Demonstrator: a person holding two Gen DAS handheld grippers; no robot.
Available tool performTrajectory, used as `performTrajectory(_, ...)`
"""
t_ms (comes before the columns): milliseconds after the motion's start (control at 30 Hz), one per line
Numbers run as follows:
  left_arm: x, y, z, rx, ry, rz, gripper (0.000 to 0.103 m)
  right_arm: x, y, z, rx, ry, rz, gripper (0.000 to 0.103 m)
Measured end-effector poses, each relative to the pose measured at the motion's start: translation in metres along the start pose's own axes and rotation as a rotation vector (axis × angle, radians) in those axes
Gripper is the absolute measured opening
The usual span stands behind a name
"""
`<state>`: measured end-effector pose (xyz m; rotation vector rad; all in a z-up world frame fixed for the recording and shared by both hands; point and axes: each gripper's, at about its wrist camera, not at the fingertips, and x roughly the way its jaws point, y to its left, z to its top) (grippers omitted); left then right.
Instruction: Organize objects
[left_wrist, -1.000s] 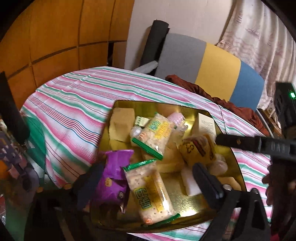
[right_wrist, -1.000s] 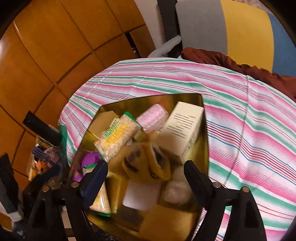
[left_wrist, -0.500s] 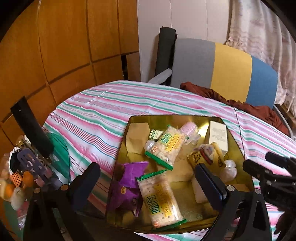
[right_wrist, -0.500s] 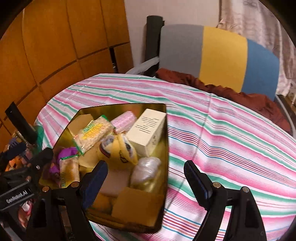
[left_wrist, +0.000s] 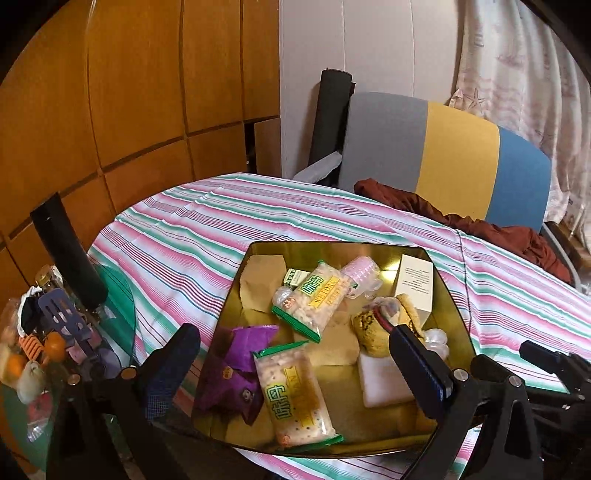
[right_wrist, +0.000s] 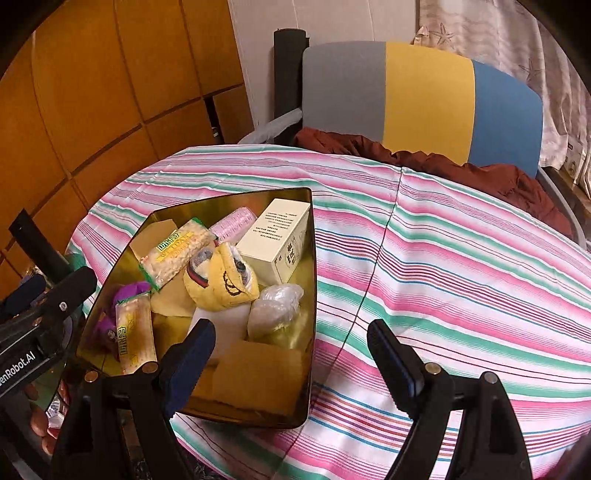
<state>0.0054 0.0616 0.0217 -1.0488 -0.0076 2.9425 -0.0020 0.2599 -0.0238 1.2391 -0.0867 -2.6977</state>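
With both grippers' fingers spread and empty over the near edge of the gold tray (left_wrist: 456, 295) on the striped tabletop (right_wrist: 461, 266), a grab into its heaped packets (left_wrist: 295, 395) could snag two overlapping items, or nudge the tray off the tabletop's near edge.

The tray (left_wrist: 236, 295) sits on the surface (left_wrist: 184, 229), near its front edge. Inside, the box (left_wrist: 415, 284) stands at two o'clock, the cracker packet (left_wrist: 295, 398) lies at six, another packet (left_wrist: 317, 299) near centre, the plush toy (left_wrist: 373, 332) at three. A chair (left_wrist: 443, 155) stands behind the surface at twelve.
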Motion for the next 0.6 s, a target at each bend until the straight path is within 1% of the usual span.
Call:
performTrajectory(67, -0.0006, -0.0009, -0.0004, -0.004, 0.004, -0.012, 0.103, -0.0012, 0.0011, 0.0003, -0.004, -0.006, -0.003, 0.086)
performTrajectory(233, -0.0049, -0.0025, -0.0013, 0.002, -0.017, 0.000, 0.103, -0.0034, 0.0041, 0.0003, -0.017, -0.017, -0.013, 0.086)
performTrajectory(433, -0.0042, -0.0001, -0.0025, -0.002, -0.023, 0.004, 0.103, -0.0065, 0.0078, 0.0011, -0.036, -0.040, -0.037, 0.086)
performTrajectory(600, -0.0026, 0.0050, -0.0032, -0.017, -0.024, 0.007, 0.102, -0.0050, 0.0100, 0.0020, -0.042, -0.038, -0.039, 0.086)
